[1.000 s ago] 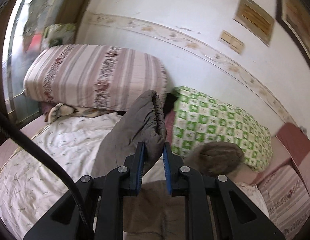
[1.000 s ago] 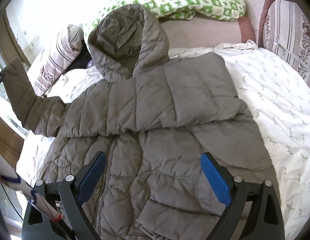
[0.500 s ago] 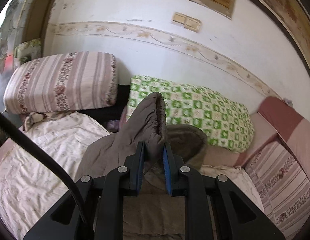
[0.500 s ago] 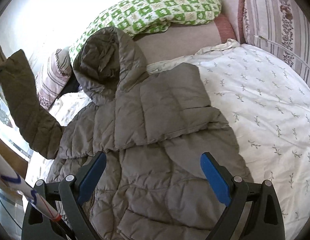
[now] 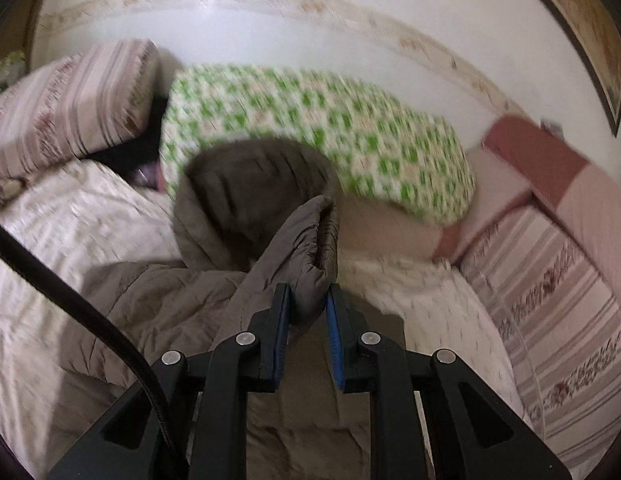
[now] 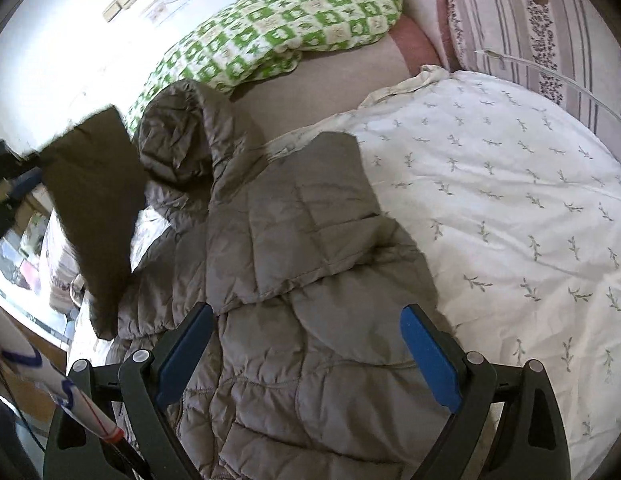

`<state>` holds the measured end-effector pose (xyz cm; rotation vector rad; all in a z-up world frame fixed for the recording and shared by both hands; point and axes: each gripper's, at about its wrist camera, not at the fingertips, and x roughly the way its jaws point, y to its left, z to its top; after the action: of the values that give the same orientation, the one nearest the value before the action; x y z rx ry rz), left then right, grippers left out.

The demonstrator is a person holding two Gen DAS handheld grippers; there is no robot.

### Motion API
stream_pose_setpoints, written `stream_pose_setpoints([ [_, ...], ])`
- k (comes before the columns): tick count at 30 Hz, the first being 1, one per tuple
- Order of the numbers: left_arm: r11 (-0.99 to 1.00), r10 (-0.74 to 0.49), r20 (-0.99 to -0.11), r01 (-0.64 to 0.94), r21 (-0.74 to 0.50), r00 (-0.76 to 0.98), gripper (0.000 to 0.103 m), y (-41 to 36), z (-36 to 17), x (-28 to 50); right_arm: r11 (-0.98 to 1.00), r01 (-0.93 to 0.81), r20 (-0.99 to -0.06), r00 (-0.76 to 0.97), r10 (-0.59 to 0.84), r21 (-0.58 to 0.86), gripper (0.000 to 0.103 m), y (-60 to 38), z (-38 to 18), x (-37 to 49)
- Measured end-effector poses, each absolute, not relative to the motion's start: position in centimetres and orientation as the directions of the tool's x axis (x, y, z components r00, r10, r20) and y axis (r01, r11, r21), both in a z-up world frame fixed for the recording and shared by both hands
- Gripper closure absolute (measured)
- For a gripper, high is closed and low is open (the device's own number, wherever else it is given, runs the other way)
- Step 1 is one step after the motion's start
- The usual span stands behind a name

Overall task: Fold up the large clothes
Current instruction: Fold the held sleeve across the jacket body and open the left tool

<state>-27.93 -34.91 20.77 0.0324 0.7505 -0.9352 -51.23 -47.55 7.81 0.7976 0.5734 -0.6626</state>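
We've got the grey-brown hooded puffer jacket [image 6: 310, 320] lying front-up on the floral bedsheet [image 6: 510, 208], hood [image 6: 178, 140] toward the green checked pillow [image 6: 294, 28], long axis running from us up to the pillows. Its right-side sleeve is already folded across the chest.

Key relation: the other sleeve [image 5: 306, 256] is lifted off the bed, cuff up, held above the jacket's left side; in the right wrist view it hangs as a dark flap at far left [image 6: 94, 200]. We judge it needs to travel across the chest, over the folded sleeve, so the left hand is the one doing the work.

Left gripper [image 5: 306, 316]: jaws pinched tight on the sleeve near the cuff.

Right gripper [image 6: 306, 356]: jaws spread wide, nothing between them, hovering over the jacket's lower body, not touching.
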Motion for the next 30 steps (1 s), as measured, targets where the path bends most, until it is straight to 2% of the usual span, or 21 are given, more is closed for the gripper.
stream_pose_setpoints([
  [11, 0.578, -0.647, -0.728, 0.769, -0.272, 0.229, 0.084, -39.7, 9.9, -31.2, 0.446, 0.752, -0.688, 0.643, -0.336, 0.485, 0.006, -49.2, 7.5, -53.1],
  [13, 0.552, -0.639, -0.749, 0.783, -0.286, 0.176, 0.076, -40.2, 8.9, -31.3, 0.442, 0.755, -0.688, 0.641, -0.340, 0.484, 0.006, -49.4, 7.5, -53.1],
  [15, 0.519, -0.629, -0.769, 0.799, -0.304, 0.115, 0.062, -40.5, 8.2, -31.5, 0.441, 0.757, -0.689, 0.638, -0.343, 0.482, 0.006, -49.5, 7.4, -52.9],
  [19, 0.458, -0.666, -0.741, 0.832, -0.314, 0.088, 0.061, -38.5, 9.5, -31.9, 0.444, 0.764, -0.685, 0.631, -0.364, 0.469, 0.006, -49.3, 7.7, -52.6],
  [21, 0.443, -0.698, -0.708, 0.844, -0.304, 0.111, 0.061, -36.9, 11.2, -31.5, 0.455, 0.766, -0.677, 0.628, -0.383, 0.453, 0.009, -49.2, 8.0, -52.4],
  [24, 0.487, -0.699, -0.685, 0.838, -0.246, 0.205, 0.056, -34.9, 13.3, -29.5, 0.492, 0.750, -0.661, 0.643, -0.386, 0.441, 0.021, -48.7, 8.5, -51.6],
  [30, 0.722, -0.513, -0.737, 0.685, -0.094, 0.440, 0.056, -29.8, 12.1, -19.9, 0.588, 0.689, -0.636, 0.688, -0.349, 0.423, 0.034, -47.6, 8.7, -48.3],
])
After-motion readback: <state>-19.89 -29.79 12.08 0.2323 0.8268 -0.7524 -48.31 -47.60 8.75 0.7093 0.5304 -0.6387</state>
